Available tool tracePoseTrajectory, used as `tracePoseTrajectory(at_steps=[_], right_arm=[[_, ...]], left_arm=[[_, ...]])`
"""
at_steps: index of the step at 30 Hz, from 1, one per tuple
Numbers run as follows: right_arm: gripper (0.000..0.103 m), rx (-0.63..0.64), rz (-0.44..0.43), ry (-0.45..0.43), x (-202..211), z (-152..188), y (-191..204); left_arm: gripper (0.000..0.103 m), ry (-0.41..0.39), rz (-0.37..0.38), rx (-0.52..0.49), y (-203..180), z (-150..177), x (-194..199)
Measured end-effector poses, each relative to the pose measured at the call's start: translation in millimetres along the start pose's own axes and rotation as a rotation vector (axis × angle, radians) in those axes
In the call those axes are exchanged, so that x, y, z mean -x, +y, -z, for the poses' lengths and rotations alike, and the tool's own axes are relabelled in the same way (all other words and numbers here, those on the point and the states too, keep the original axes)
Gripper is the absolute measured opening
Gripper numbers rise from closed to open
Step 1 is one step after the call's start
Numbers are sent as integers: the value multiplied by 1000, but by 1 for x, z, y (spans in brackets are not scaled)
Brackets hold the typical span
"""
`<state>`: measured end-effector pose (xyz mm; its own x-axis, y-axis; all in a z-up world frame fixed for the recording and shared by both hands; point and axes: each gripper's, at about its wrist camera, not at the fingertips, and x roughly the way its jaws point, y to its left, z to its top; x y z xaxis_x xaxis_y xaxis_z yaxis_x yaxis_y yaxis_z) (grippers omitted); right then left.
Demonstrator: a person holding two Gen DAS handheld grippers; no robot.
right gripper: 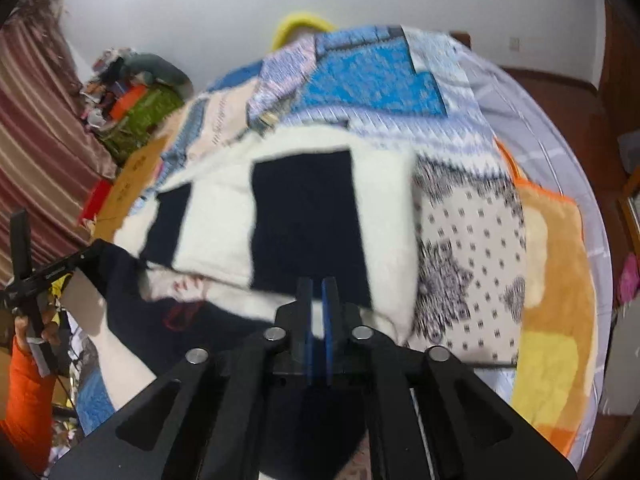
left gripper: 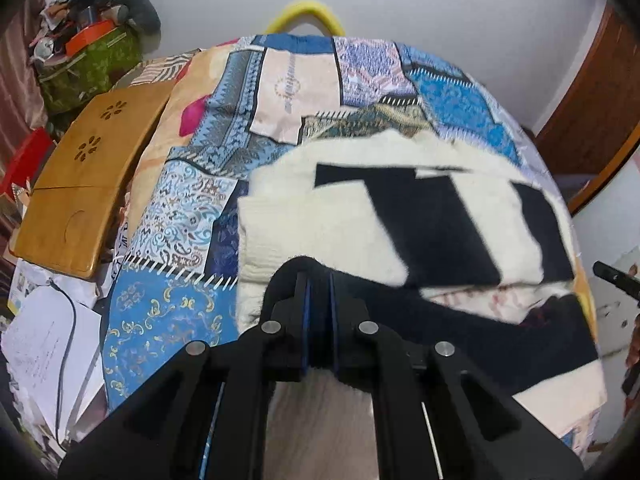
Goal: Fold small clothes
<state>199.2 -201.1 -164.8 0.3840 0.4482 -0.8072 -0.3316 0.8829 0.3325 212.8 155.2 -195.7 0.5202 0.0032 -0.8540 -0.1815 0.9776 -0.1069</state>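
Centrally, a cream-white knitted sweater [left gripper: 332, 216] with large black blocks lies on a patchwork bedspread [left gripper: 184, 216] printed in blue, beige and pink panels. Its near hem is lifted and doubled back over the body, so that a ribbed cream edge shows at the left of the fold in the left wrist view, and a dark navy inner layer with faint reddish marks shows beneath the raised part.

Left gripper [left gripper: 318, 292]: fingers together, clamped on the near edge of the sweater; cream knit hangs below the pads. Right gripper [right gripper: 318, 300]: fingers likewise drawn nearly together, pinching the sweater's near edge at a black block; dark cloth hangs under them.

In the right wrist view, the person's hand [right gripper: 36, 328] in an orange sleeve [right gripper: 28, 408] holds the left gripper's frame at the picture's left edge.

Beside the bed lie a wooden lap table [left gripper: 88, 184], loose papers [left gripper: 48, 356] and a green patterned box [left gripper: 92, 68] under a heap of clutter. A yellow curved object [left gripper: 306, 14] rises behind the bed; its lower part is hidden by the bedspread.

Both views are blurred, the right one more so, so the sweater's knit texture and the reddish marks cannot be made out clearly. The sweater's sleeves cannot be told apart from its body.
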Motion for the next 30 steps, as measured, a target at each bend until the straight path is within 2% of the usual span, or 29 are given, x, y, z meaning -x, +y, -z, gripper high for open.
tracePoseTrajectory(at_steps=[1,3,5,12,16,19,20,22,24,27,30], right_arm=[[18,-13,-2,18,-1,3,-3],[46,-33,12,36,-2,11,-9],[54,-30,26,47,0,21,-12],[54,-47,11,130,-2,53,-14],[54,-69,-42,168,-10,71,-9],[57,-54,-58,155,-10,77,-1],[57,-43,-65,150,-9,77,1],[51,-40,-74,140,-9,75,3],[32,-19,-78,127,-8,73,4],[14,-6,-94,102,-5,67,5],[12,29,-87,57,1,60,11]], left_arm=[[7,7,-1,0,1,3,-3],[7,16,3,5,3,7,-5],[7,20,11,17,6,11,-6],[7,31,28,26,5,18,-3],[7,35,36,16,0,23,2],[7,37,30,4,-4,26,4],[7,38,29,3,-5,27,5],[7,36,31,4,-6,27,7],[7,33,37,5,-7,28,9],[7,29,35,-6,-10,28,12],[7,16,19,-20,-12,27,16]])
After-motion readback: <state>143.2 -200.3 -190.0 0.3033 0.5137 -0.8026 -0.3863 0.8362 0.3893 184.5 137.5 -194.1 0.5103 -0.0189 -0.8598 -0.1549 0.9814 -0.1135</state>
